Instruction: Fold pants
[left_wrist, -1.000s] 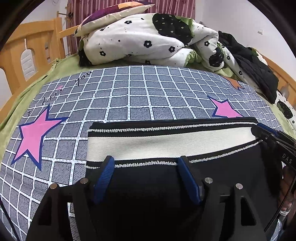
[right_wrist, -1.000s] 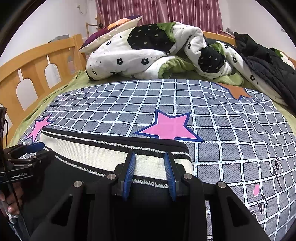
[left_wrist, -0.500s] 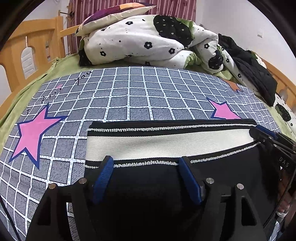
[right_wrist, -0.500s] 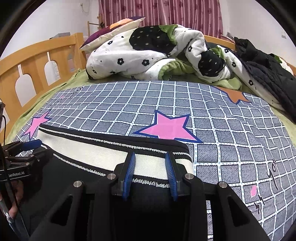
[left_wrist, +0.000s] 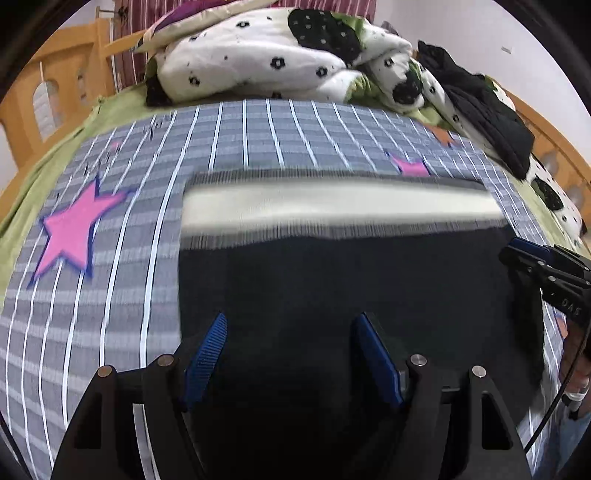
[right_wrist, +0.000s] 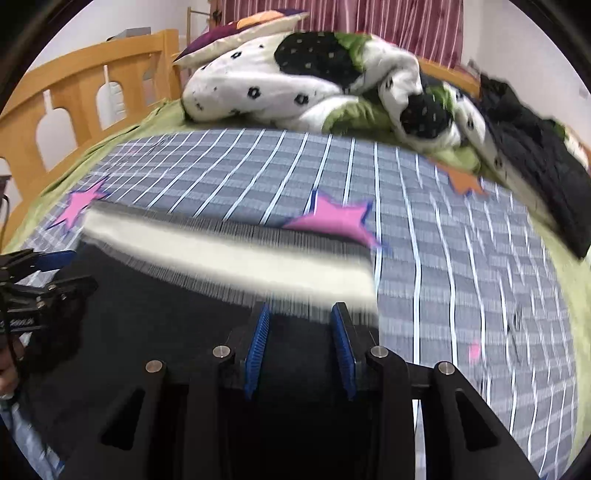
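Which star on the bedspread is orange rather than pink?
The orange star at the spread's far right edge, beside the black jacket; every other star is pink.

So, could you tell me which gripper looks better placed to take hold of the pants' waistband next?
Probably the right gripper: its tips sit right at the cream waistband near the corner. The left gripper is open over plain black fabric of the pants, well short of the band.

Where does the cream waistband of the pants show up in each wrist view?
Left wrist: waistband runs across mid-frame, above the open left gripper.
Right wrist: waistband slants from left edge toward centre.
Shared landmark: floral quilt beyond.
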